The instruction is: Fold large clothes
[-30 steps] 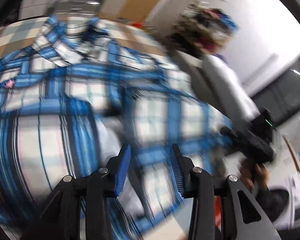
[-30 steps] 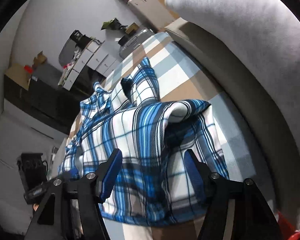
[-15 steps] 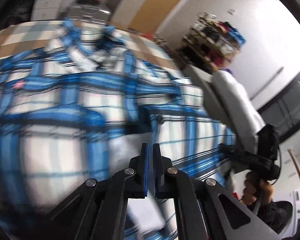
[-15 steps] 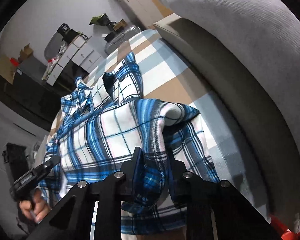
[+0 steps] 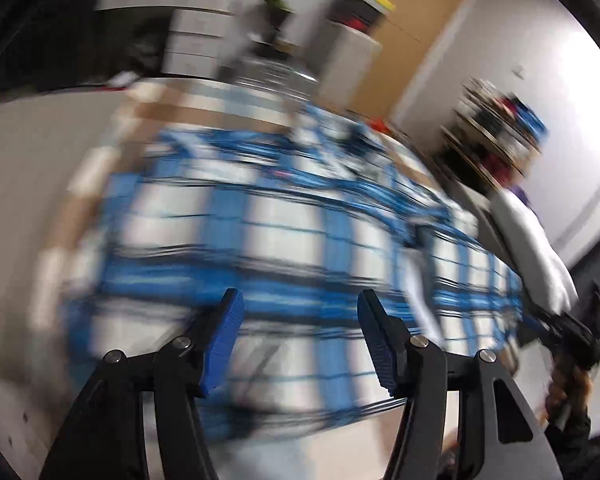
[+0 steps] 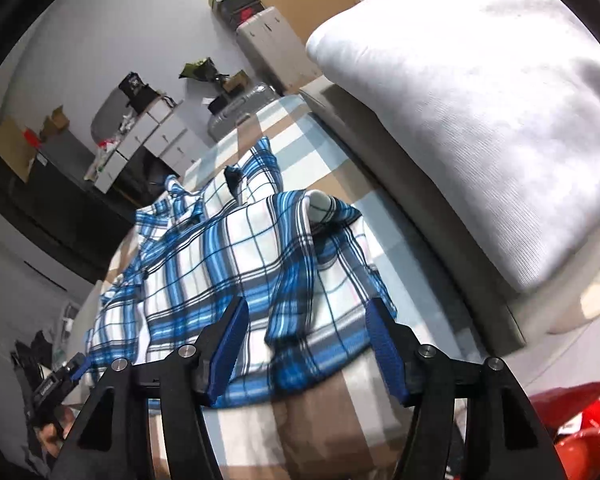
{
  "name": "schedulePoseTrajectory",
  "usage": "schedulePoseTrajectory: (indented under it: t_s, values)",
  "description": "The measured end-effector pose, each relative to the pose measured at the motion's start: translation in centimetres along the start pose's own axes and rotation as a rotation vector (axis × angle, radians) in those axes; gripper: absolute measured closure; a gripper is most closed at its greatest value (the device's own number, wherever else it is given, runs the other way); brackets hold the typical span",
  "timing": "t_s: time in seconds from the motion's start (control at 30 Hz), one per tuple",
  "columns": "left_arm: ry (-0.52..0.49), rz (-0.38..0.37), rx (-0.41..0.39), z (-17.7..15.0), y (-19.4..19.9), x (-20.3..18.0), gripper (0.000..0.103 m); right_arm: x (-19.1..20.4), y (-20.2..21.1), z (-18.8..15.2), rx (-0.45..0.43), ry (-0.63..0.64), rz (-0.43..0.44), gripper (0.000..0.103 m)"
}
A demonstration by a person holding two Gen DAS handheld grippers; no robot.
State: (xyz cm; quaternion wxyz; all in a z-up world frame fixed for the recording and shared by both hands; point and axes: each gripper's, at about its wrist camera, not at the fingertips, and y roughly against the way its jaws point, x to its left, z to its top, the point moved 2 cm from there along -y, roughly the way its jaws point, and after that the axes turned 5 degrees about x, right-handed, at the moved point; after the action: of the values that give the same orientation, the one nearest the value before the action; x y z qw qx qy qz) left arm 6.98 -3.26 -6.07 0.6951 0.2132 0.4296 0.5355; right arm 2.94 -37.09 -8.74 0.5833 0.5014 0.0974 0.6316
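Observation:
A blue, white and black plaid shirt [image 6: 236, 256] lies spread on the checked bed cover [image 6: 332, 176], with a fold of cloth standing up at its right side. It also fills the blurred left wrist view [image 5: 284, 240]. My right gripper [image 6: 304, 344] is open and empty just above the shirt's near hem. My left gripper [image 5: 298, 340] is open and empty above the shirt's near edge. The right gripper shows at the right edge of the left wrist view [image 5: 572, 336], and the left gripper at the lower left of the right wrist view [image 6: 60, 380].
A white pillow [image 6: 480, 112] lies on the grey headboard ledge [image 6: 380, 168] to the right of the shirt. A suitcase [image 6: 236, 108], drawers [image 6: 148, 136] and boxes stand past the far end of the bed. A red object [image 6: 580, 412] is at the lower right.
Both grippers were shut on shirt cloth half a second ago and have let go and opened. Both have drawn back towards the near hem. The left view is blurred by motion.

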Motion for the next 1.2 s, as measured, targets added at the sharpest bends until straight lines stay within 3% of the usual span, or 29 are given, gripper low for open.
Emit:
schedulePoseTrajectory:
  t_s: [0.13, 0.23, 0.3, 0.4, 0.53, 0.7, 0.87, 1.07, 1.13, 1.2]
  values:
    - [0.166, 0.067, -0.011, 0.2, 0.4, 5.1, 0.049, 0.6, -1.5, 1.0, 0.033, 0.001, 0.04, 0.039]
    - [0.217, 0.103, -0.018, 0.1, 0.5, 6.2, 0.049, 1.3, -2.8, 1.5, 0.055, -0.001, 0.028, 0.039]
    - [0.226, 0.074, -0.025, -0.4, 0.8, 6.5, 0.049, 2.0, -3.1, 1.4, 0.06, 0.011, 0.052, 0.039]
    - [0.218, 0.088, -0.014, -1.1, 0.3, 6.4, 0.049, 2.5, -3.5, 1.1, 0.068, 0.019, 0.058, 0.039]
    - [0.249, 0.0, -0.022, -1.1, -0.4, 6.8, 0.049, 2.4, -3.8, 0.8, 0.076, -0.001, 0.075, 0.039]
    - [0.17, -0.057, -0.028, -0.2, -0.4, 4.3, 0.049, 2.1, -3.9, 0.5, 0.085, -0.015, 0.074, 0.039]
    - [0.04, 0.027, -0.024, -0.3, 0.3, 2.2, 0.049, 2.1, -3.2, 0.0, 0.079, -0.015, 0.059, 0.038]
    - [0.094, 0.153, 0.005, -1.3, 0.9, 4.3, 0.049, 1.6, -3.0, -0.2, 0.078, -0.032, 0.049, 0.038]
    - [0.116, 0.148, -0.024, -1.6, 1.7, 4.2, 0.049, 1.7, -3.0, -0.2, 0.078, -0.038, 0.051, 0.038]
    - [0.088, 0.198, -0.073, -1.9, 2.7, 3.2, 0.049, 1.9, -3.2, -0.2, 0.084, -0.036, 0.055, 0.037]
